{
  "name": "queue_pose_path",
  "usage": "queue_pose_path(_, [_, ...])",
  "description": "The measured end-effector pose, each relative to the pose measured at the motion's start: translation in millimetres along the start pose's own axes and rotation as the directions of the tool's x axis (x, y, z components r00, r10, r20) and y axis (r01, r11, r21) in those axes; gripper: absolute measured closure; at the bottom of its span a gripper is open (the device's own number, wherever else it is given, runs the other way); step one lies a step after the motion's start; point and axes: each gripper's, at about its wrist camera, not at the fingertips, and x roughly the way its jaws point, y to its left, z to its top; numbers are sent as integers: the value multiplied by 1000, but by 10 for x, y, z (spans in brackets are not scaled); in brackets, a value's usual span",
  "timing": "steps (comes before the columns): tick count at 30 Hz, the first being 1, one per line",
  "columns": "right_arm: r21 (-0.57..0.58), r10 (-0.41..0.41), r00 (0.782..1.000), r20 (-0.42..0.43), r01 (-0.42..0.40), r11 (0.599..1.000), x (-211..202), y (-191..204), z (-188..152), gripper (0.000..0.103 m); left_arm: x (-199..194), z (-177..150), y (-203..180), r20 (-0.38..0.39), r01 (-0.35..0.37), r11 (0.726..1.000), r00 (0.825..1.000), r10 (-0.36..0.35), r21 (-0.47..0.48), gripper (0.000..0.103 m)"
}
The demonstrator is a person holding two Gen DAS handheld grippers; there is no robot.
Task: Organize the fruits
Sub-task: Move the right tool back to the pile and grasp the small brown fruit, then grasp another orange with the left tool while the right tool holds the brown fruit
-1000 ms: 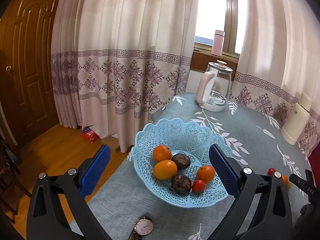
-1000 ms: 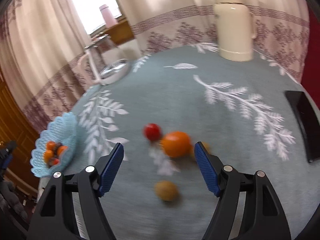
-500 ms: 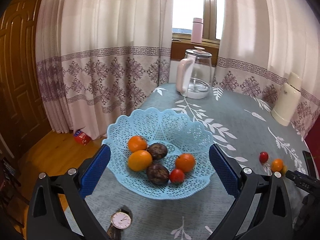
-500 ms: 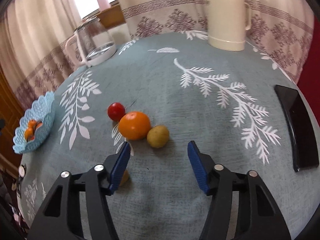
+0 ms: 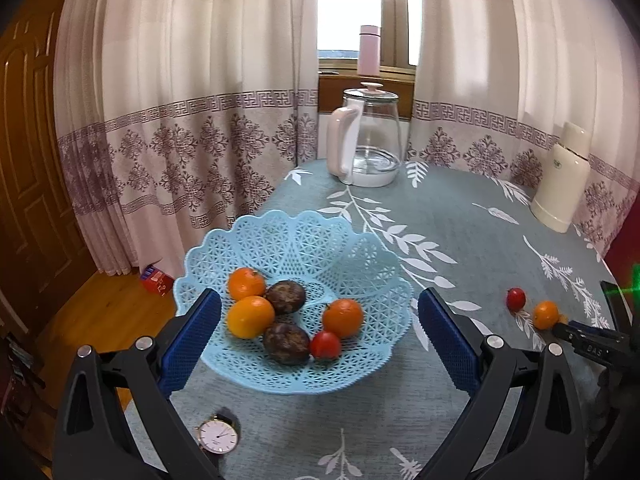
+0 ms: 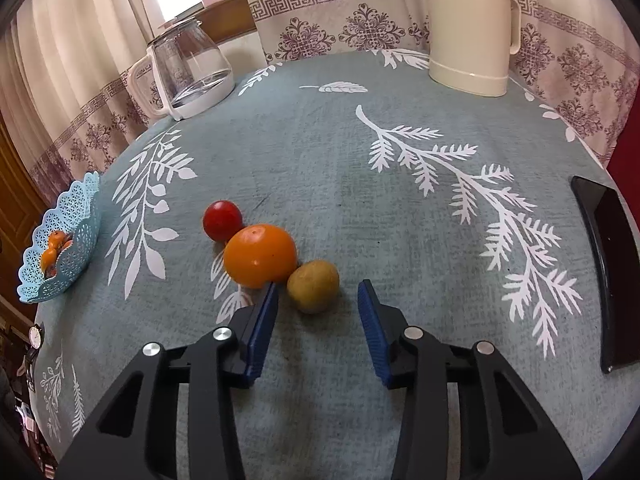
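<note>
A light blue lattice basket (image 5: 352,252) holds several fruits: oranges, two dark brown fruits and a small tomato (image 5: 325,345). My left gripper (image 5: 318,320) hangs open in front of the basket, holding nothing. In the right wrist view a red tomato (image 6: 222,220), an orange (image 6: 260,255) and a small yellow-brown fruit (image 6: 313,286) lie touching in a row on the tablecloth. My right gripper (image 6: 316,292) is open low over the cloth, its blue fingers on either side of the yellow-brown fruit, apart from it. The basket (image 6: 80,236) shows at far left there.
A glass kettle (image 5: 366,140) and a cream thermos (image 5: 564,184) stand at the back of the table. A wristwatch (image 5: 218,436) lies near the front edge, and a black phone (image 6: 608,272) lies at the right edge. A pink bottle (image 5: 369,50) is on the windowsill.
My right gripper has moved forward and lower, narrowing its opening around the yellow-brown fruit. The left gripper has swung right, so the basket sits more centred between its fingers.
</note>
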Motion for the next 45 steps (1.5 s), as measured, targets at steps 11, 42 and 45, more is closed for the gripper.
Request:
queue_pose_path(11, [42,29,999,28,-30,999,-77,-115,-35,76,70,-7,-494,-29,71,994,997,-69,80,3])
queue_pose_path(42, [141,17,990,140,-36,989,-337,-458,-127,76,857,-243,-2319,-308,479,859,857,-413,182,20])
queue_pose_path(45, [146,7,989,145,-29,989,-343,-470,-125,76,954,-271,-2363,-337,487,857,845,-415,167,27])
